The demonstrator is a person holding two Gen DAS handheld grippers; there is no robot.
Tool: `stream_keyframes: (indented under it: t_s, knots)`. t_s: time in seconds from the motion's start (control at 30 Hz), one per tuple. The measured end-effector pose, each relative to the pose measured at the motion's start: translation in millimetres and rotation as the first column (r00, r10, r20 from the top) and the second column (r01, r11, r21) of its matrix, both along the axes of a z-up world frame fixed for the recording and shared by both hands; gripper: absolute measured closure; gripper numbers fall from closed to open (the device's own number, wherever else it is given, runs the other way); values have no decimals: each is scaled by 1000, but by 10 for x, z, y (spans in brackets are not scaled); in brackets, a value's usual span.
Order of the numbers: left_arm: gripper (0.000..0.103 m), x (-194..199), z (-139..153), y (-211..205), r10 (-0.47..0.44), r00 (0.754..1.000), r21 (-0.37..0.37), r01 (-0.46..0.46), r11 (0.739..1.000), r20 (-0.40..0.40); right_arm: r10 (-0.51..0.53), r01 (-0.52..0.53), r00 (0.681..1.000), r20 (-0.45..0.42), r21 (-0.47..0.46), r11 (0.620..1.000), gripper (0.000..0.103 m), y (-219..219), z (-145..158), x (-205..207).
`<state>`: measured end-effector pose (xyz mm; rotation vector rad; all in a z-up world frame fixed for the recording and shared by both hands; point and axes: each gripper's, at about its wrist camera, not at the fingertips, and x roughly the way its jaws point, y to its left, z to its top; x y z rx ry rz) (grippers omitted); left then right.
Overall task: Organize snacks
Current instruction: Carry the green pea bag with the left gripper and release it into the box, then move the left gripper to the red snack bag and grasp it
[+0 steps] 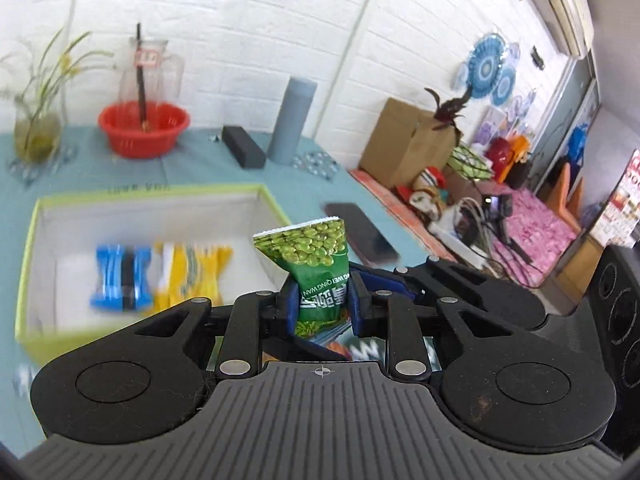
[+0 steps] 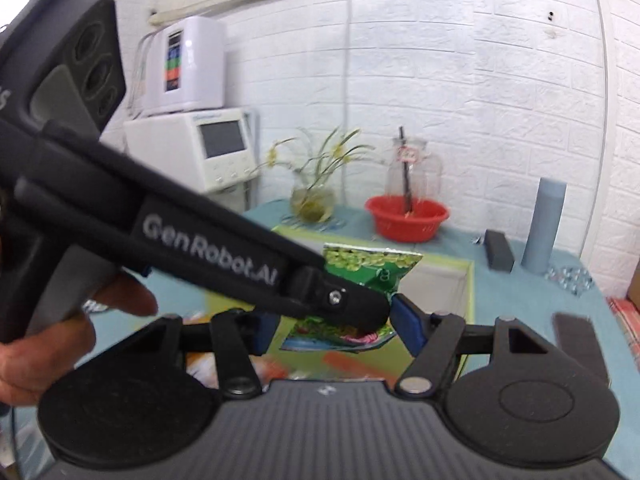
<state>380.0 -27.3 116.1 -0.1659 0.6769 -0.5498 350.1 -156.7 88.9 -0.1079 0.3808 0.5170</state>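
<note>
While we are carrying the green pea packet (image 1: pixel 320 276) toward the green-rimmed box (image 1: pixel 272 200), our left gripper (image 1: pixel 322 308) is pinching it at the waist, jaws clamped tight on the crumpled foil so the top stands upright above them and the printed face stays readable. Our right gripper (image 2: pixel 336 332) is coming in beside it: in the right wrist view its blue pads (image 2: pixel 408 324) are standing at a narrow gap on either side of the packet's lower end (image 2: pixel 340 332), but the left gripper's finger crosses in front, so we cannot tell whether those pads are pressing the packet. We are probably steadying the bottom so the packet goes in flat.

Inside the box, a blue packet (image 1: pixel 120 278) and a yellow packet (image 1: pixel 192 276) are lying side by side toward its left, leaving bare floor on the right for this one. Just right of the box, a dark phone (image 1: pixel 360 232) is lying on the desk (image 1: pixel 192 168); beyond the box a red basin (image 1: pixel 144 128) and a grey cylinder (image 1: pixel 292 120) are standing clear of our path.
</note>
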Motion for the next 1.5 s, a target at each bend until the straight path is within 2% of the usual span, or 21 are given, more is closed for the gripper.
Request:
stream_keyframes:
  t_s: [0.07,0.17,0.33,0.37,0.43,0.57,0.67,0.7,0.73,0.8,0.97,1.07,1.13,1.27,1.37,1.5]
  knots:
    - [103,308,-20,-70,-1,1000,15,1,1000,-8,-10,10,1000,-19,-9,1000,33,-36,-14,305]
    - [103,710,-204,-74,0,998,-13,-1,1000,-67,-18,18,997,-69,-6,1000,33,-102,-145,663]
    - [101,1036,-493,-65,20,993,-4,-21,1000,-116,-9,9,993,-115,-5,1000,33,-140,-390,930]
    - [99,1069,-513,-55,32,993,-1,-32,999,-115,-8,8,993,-115,0,1000,32,-136,-414,941]
    - [79,1091,-488,-15,60,994,-2,-60,998,-96,-16,16,995,-101,3,1000,27,-152,-410,929]
    - [79,867,-256,88,74,997,-33,-75,997,-33,-44,46,998,-48,38,998,25,-350,-228,662]
    - [71,530,-122,89,71,997,-21,-71,997,22,-81,81,997,-9,44,996,19,-526,-145,303]
    - [66,399,-113,86,69,997,-25,-68,997,31,-99,99,995,-5,45,994,15,-586,-164,155]
    - [65,249,-136,71,55,998,-30,-54,998,33,-109,109,994,-9,41,993,14,-636,-203,10]
    - [65,1,-257,45,35,999,-37,-34,999,8,-128,129,991,-43,37,991,15,-725,-351,-284]
    - [68,-605,-777,-90,-30,987,-76,18,997,-156,-118,124,975,-190,21,992,16,-763,-862,-932]
    - [69,-760,-1005,-216,-39,971,-86,19,996,-237,-98,105,970,-221,22,994,16,-708,-1003,-1075]
    - [70,-743,-1091,-326,-10,962,-37,0,999,-272,-87,94,968,-237,21,995,16,-676,-1058,-1029]
    - [75,-664,-1185,-462,14,957,27,-7,1000,-290,-70,77,957,-280,12,997,22,-603,-1167,-902]
    - [90,-685,-1225,-491,-15,950,1,16,1000,-312,-65,73,958,-280,21,997,22,-567,-1164,-972]
    - [92,-833,-1193,-515,-12,959,42,24,999,-284,-75,84,959,-274,20,996,22,-551,-1154,-1126]
